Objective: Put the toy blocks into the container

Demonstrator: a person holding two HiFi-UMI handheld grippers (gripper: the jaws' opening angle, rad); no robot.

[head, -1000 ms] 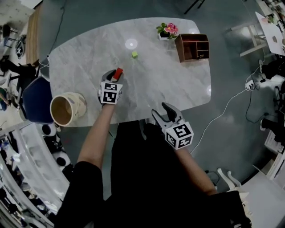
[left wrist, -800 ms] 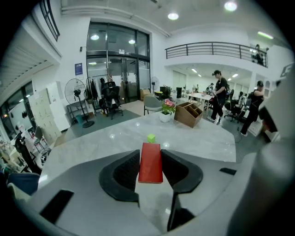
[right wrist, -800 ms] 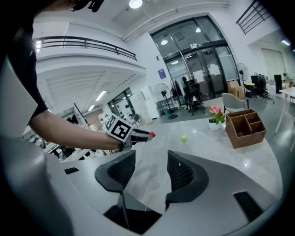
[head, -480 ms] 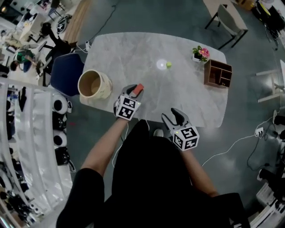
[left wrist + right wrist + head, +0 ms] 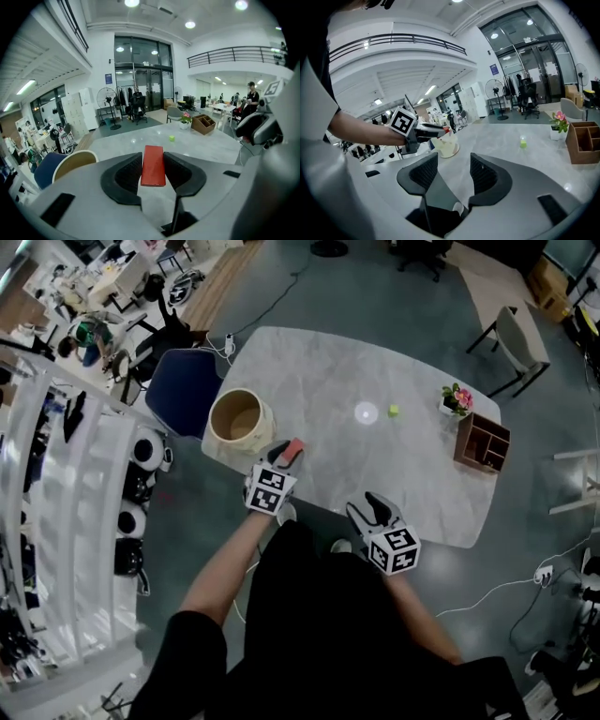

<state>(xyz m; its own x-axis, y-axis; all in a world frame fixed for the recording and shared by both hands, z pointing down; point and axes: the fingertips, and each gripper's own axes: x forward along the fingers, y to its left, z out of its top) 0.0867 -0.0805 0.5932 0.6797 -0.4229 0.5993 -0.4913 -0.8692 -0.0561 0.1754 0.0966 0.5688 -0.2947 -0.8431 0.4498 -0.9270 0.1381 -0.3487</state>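
A red block (image 5: 153, 165) is clamped between the pads of the left tool (image 5: 284, 456), which is held just beside the container (image 5: 262, 431), over the edge of the surface (image 5: 337, 465). The right tool (image 5: 451, 165) is held farther from the container, its jaws parted with nothing between them. A green block (image 5: 394, 411) is seen lying on the surface, well apart from the container.
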